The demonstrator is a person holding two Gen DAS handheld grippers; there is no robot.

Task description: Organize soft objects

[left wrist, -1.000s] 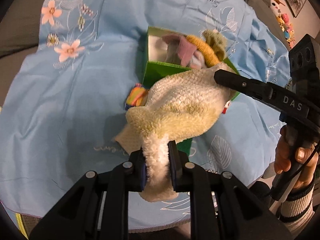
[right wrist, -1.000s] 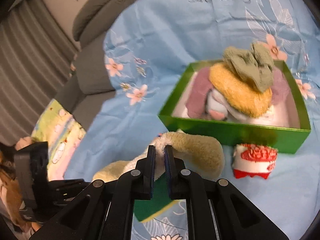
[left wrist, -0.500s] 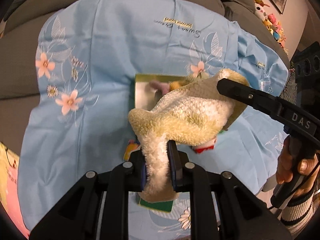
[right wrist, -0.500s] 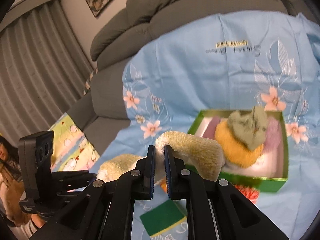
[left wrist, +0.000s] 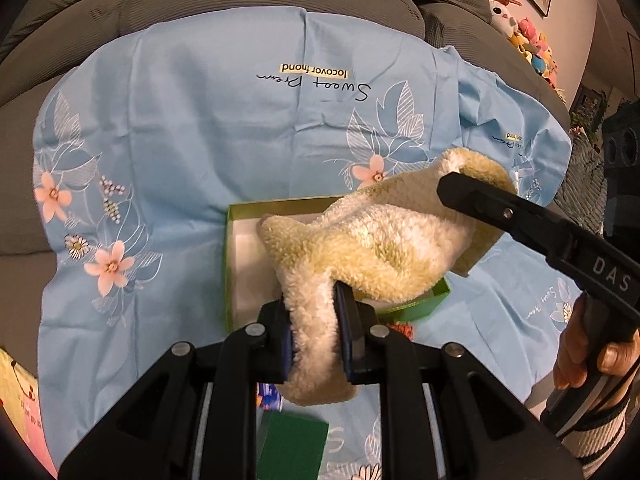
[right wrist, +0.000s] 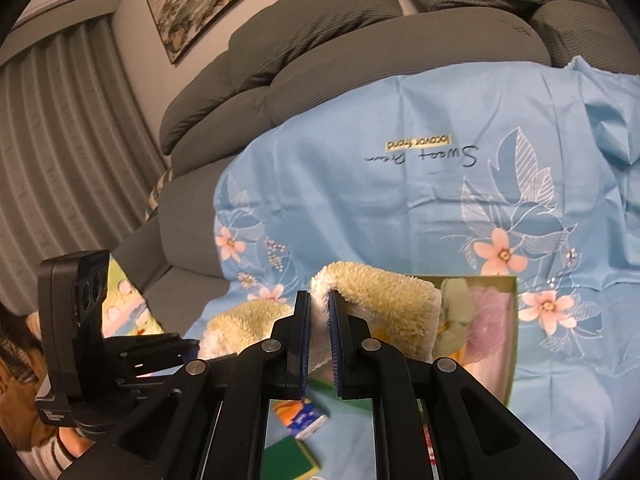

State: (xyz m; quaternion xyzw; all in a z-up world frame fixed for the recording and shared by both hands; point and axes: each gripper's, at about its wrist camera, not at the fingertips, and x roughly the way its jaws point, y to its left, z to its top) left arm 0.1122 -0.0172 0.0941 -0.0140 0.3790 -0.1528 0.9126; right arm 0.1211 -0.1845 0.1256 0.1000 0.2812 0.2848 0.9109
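Note:
A fluffy cream-yellow towel (left wrist: 372, 248) hangs stretched in the air between both grippers, above a green box (left wrist: 229, 264). My left gripper (left wrist: 314, 320) is shut on one end of the towel, which bulges out below the pads. My right gripper (right wrist: 319, 312) is shut on the other end of the towel (right wrist: 380, 292); in the left wrist view its black finger (left wrist: 492, 204) reaches in from the right. The towel hides most of the green box (right wrist: 510, 344), where pale green and lilac soft things (right wrist: 476, 312) show.
A light blue flowered sheet (left wrist: 240, 128) covers a grey sofa (right wrist: 360, 52). On it below the grippers lie a green sponge (left wrist: 292, 448), a small blue-orange packet (right wrist: 300, 416) and a red-white item (left wrist: 400, 330). A hand (left wrist: 580, 360) holds the right gripper's handle.
Both grippers have risen with the towel, lifting it off the sheet and over the box. The box now looks smaller and lies under the towel. Both grips hold unchanged.

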